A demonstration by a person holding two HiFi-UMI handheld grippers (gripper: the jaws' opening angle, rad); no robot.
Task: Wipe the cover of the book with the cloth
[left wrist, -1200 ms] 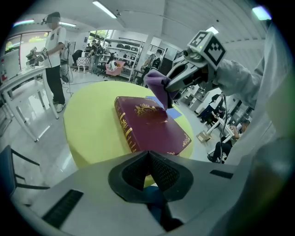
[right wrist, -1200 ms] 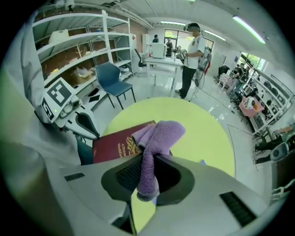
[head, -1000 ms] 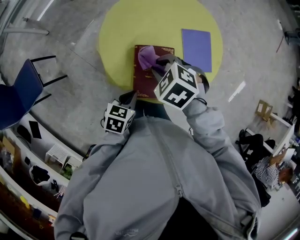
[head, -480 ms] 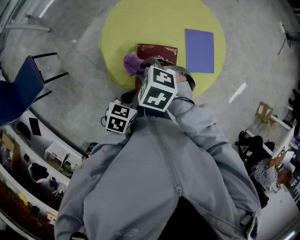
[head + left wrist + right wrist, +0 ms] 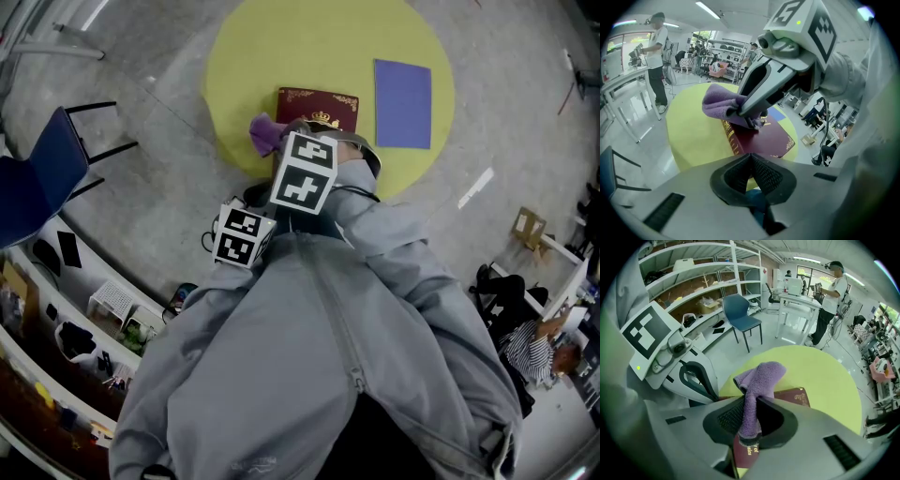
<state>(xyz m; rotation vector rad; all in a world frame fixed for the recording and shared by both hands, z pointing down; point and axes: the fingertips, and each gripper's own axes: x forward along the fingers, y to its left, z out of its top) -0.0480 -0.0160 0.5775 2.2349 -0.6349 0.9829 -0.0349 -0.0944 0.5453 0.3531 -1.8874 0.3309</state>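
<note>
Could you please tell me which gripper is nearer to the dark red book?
Right. The right gripper, shut on the purple cloth, is at the book's left edge; the left gripper, shut and empty, sits short of the book, toward the person.

Bright, even light comes from ceiling strip lamps (image 5: 708,9) and a window (image 5: 702,35). Shadows on the table (image 5: 825,376) are faint. Fisheye bending curves every edge, and corners go dark. The cloth (image 5: 759,376) is sharp; the head view looks dimmer, greyer.
</note>
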